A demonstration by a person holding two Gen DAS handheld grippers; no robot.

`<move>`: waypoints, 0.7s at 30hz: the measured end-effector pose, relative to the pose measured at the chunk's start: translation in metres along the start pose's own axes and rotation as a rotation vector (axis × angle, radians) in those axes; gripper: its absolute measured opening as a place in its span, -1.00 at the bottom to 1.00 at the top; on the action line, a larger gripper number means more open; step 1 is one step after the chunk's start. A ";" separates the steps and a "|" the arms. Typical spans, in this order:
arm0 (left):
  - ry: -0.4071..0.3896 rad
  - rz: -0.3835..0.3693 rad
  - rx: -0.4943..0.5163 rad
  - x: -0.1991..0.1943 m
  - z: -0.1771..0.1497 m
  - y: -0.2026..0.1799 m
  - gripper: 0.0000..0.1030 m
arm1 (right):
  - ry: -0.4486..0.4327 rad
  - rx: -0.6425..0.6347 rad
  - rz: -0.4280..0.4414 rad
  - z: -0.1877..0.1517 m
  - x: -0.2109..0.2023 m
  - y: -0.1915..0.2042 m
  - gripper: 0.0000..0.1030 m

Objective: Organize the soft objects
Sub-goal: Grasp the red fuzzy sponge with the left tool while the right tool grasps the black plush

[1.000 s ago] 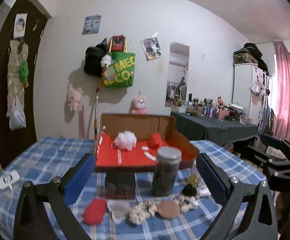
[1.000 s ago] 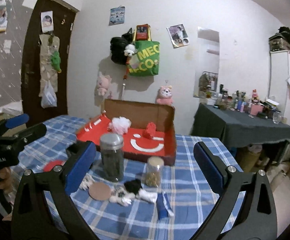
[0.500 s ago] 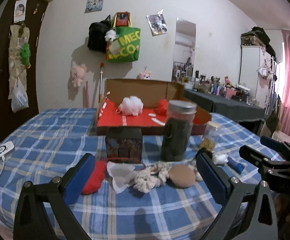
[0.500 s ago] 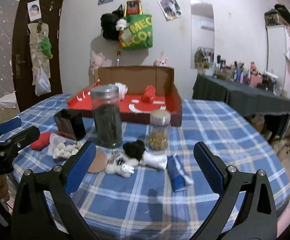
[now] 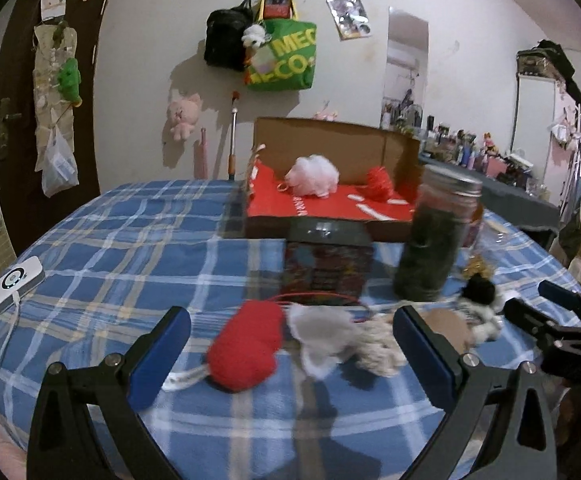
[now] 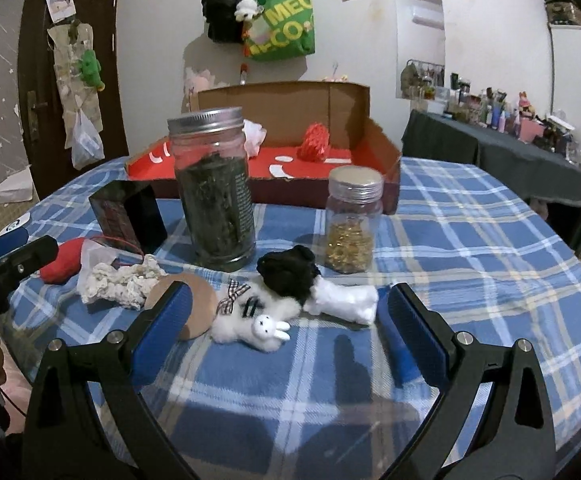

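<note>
A: Red is sitting closest to the left gripper point(image 5: 290, 344): a red plush point(image 5: 246, 344) is lying on the checked cloth point(image 5: 130, 240) between its spread, empty blue fingers point(image 5: 158, 356). Touching it on the right are a grey scrap point(image 5: 322, 336) and a cream scrunchie point(image 5: 378, 340).

B: And the right gripper point(image 6: 286, 332) is hanging wide apart too, gripping nothing, over the white bunny point(image 6: 250, 320), with the black scrunchie point(image 6: 286, 272) and white roll point(image 6: 346, 300) lying against it.

A: That crowding is worrying me. If either gripper is closing here, it is probably catching two soft things at once, or pinching only fluff and letting it slip.

B: A red cord point(image 5: 314, 300) is looping off behind the plush toward the dark box point(image 5: 326, 264). I am guessing a lift could drag it, though I cannot tell what it is tied to.

A: Just behind, the tall jar point(image 6: 214, 192) and small jar point(image 6: 350, 224) are standing upright. A carry straight toward the carton is risking a knock, and the tall one is looking top-heavy.

B: Farthest, the carton point(image 6: 382, 160) is lying open with a white puff point(image 5: 312, 176) and a red ball point(image 5: 378, 184) already inside. Its front wall is low, but a sagging toy could be snagging there.

A: So going high and around the jars is looking safer.
</note>
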State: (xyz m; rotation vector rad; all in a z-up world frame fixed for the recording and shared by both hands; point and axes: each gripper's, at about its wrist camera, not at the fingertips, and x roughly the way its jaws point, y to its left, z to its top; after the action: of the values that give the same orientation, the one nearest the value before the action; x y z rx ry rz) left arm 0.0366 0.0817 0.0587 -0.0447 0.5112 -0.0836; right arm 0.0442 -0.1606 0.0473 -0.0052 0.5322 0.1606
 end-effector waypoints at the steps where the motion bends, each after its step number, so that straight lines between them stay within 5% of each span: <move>1: 0.016 0.003 0.005 0.004 0.001 0.004 1.00 | 0.006 -0.001 0.002 0.001 0.003 0.001 0.94; 10: 0.134 0.030 0.033 0.035 0.004 0.034 0.96 | 0.109 0.011 0.027 0.023 0.042 -0.003 0.92; 12: 0.163 0.035 0.038 0.044 0.003 0.037 0.66 | 0.152 0.015 0.042 0.026 0.052 -0.004 0.78; 14: 0.201 0.014 0.033 0.052 0.001 0.039 0.42 | 0.202 0.028 0.065 0.027 0.062 -0.005 0.40; 15: 0.209 -0.012 0.029 0.053 0.000 0.039 0.22 | 0.222 0.031 0.068 0.026 0.065 -0.006 0.33; 17: 0.218 -0.078 0.018 0.054 -0.001 0.038 -0.18 | 0.241 0.043 0.082 0.024 0.069 -0.008 -0.14; 21: 0.189 -0.076 0.034 0.043 0.000 0.030 -0.21 | 0.244 0.051 0.113 0.022 0.070 -0.010 -0.40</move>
State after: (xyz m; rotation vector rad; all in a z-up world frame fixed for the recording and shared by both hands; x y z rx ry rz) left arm 0.0762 0.1076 0.0353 -0.0229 0.6972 -0.1717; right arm 0.1158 -0.1589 0.0304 0.0555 0.7810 0.2593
